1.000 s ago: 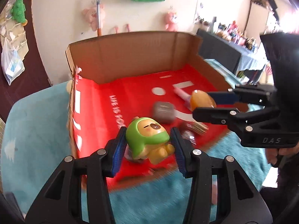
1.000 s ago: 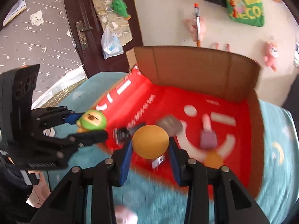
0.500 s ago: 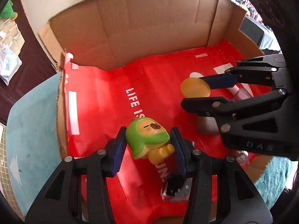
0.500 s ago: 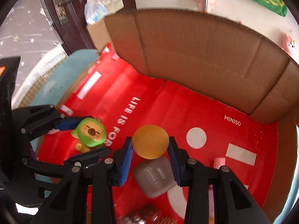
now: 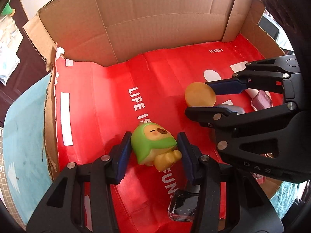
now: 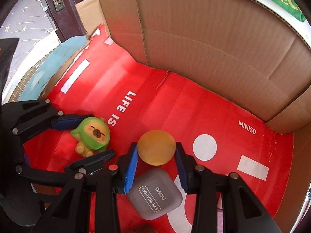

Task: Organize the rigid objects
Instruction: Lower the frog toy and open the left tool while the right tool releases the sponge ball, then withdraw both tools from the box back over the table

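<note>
My left gripper (image 5: 153,145) is shut on a green-hooded capybara toy (image 5: 153,143), held low over the red floor of the cardboard box (image 5: 155,19). The toy also shows in the right wrist view (image 6: 91,136). My right gripper (image 6: 156,153) is shut on an orange round disc (image 6: 156,147), held just above the box floor to the right of the toy. The disc shows in the left wrist view (image 5: 200,95) between the right gripper's fingers.
A grey eye shadow case (image 6: 155,194) lies on the box floor under my right gripper. A small glass bottle (image 5: 182,207) lies near the front edge. A pink bottle (image 5: 260,99) lies at the right. Tall cardboard walls (image 6: 213,38) stand behind. A teal cloth (image 5: 23,126) surrounds the box.
Both grippers have moved forward and down into the box with their objects. The toy and the disc now sit low over the red floor.
</note>
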The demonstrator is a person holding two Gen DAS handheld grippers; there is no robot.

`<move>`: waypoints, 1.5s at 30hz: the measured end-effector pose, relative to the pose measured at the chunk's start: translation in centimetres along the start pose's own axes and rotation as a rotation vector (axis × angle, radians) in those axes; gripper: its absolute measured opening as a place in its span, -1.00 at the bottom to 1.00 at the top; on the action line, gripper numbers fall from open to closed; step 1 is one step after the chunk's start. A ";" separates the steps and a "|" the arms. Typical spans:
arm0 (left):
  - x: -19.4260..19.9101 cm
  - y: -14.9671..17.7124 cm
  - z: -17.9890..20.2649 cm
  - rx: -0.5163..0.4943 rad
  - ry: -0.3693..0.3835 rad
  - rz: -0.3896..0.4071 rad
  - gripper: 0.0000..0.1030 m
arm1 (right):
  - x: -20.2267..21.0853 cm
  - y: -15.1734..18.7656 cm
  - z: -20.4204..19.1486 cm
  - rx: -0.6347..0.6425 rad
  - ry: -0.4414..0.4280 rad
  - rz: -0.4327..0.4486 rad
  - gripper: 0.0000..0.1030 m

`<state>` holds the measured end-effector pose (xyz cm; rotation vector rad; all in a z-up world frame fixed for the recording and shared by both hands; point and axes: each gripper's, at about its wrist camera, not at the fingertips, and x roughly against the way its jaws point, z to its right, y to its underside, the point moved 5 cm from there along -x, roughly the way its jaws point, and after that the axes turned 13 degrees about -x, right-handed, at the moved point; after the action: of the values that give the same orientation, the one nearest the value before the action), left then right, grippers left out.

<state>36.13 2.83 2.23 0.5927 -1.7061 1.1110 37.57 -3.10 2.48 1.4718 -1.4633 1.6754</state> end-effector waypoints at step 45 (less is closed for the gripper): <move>1.8 0.6 0.2 0.002 -0.030 0.052 0.14 | 0.9 -0.6 0.2 -0.033 -0.018 0.013 0.07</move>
<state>34.83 3.12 3.61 0.5718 -1.7551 1.1462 37.91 -3.34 3.49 1.4661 -1.5058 1.6427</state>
